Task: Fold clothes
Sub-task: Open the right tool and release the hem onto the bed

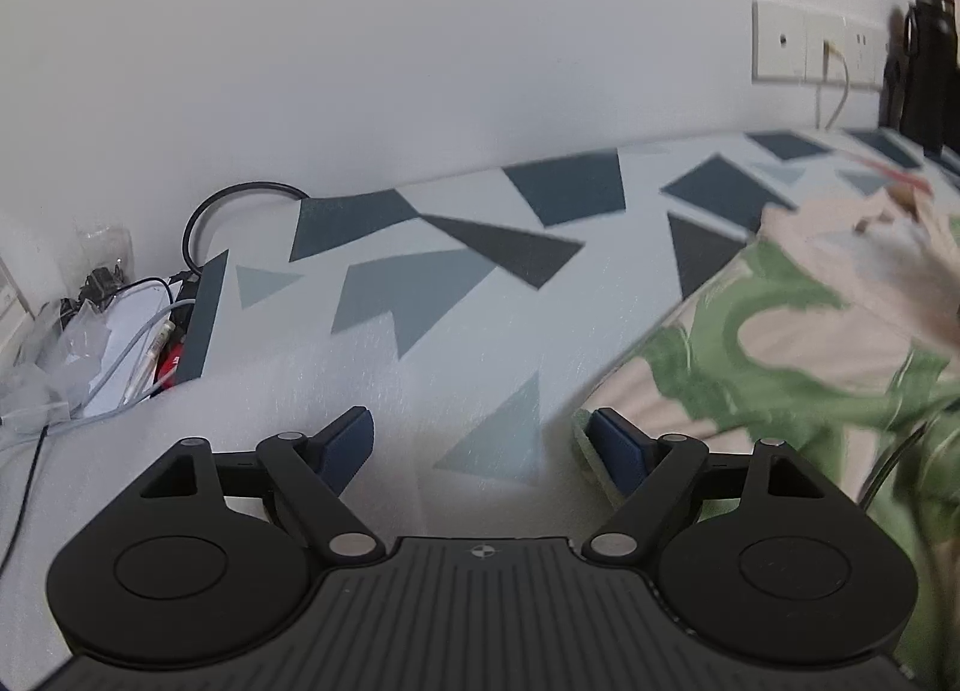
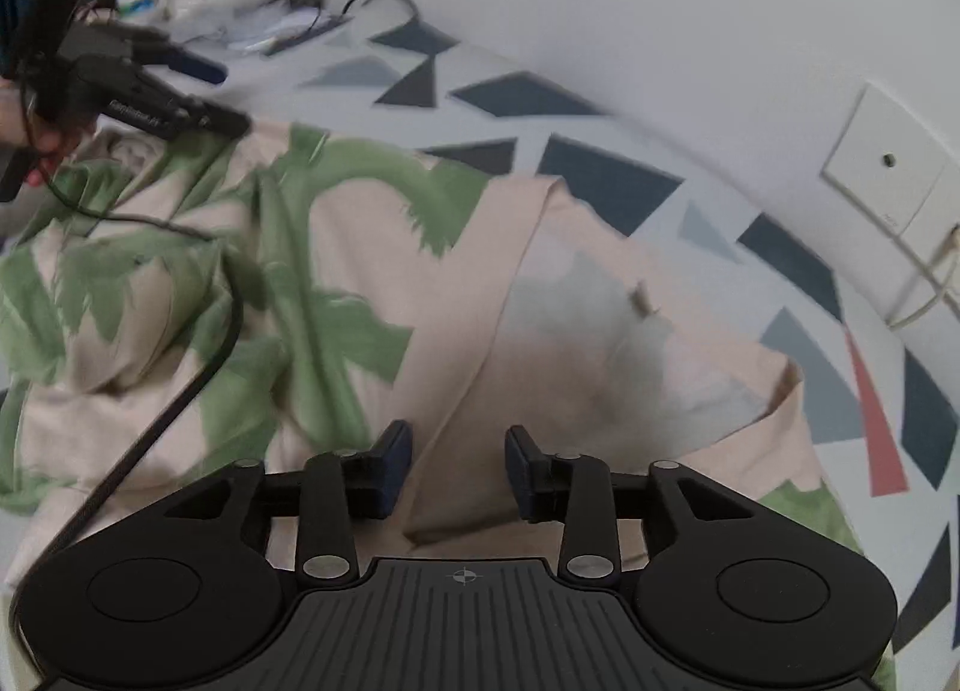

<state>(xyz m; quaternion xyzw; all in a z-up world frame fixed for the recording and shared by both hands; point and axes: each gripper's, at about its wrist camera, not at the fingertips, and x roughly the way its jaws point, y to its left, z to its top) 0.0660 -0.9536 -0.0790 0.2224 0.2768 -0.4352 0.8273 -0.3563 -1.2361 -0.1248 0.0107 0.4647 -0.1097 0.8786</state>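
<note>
The shirt, beige with green leaf print, lies rumpled on the patterned cloth that covers the desk, close to the white wall. It is not flat: a plain beige panel is turned over across the printed part, and ridges of slack run through the green area, so it probably needs spreading or a corner pulled out before a clean fold can be made.

The right claw hangs low over the beige panel with its jaws parted and nothing between the blue pads; the turned edge runs up just beneath the gap, which suggests it is lined up to pinch that edge. The left claw sits at the shirt's far side, jaws spread wide and empty; its right pad is at the shirt's hem, its other pad over bare cloth. In the right view the same left claw shows at the shirt's upper corner, held in a hand, its cable trailing across the fabric, where it could snag a fold.

Beyond the cloth's end lies a clutter of cables and plastic bags; wall sockets sit well apart.
</note>
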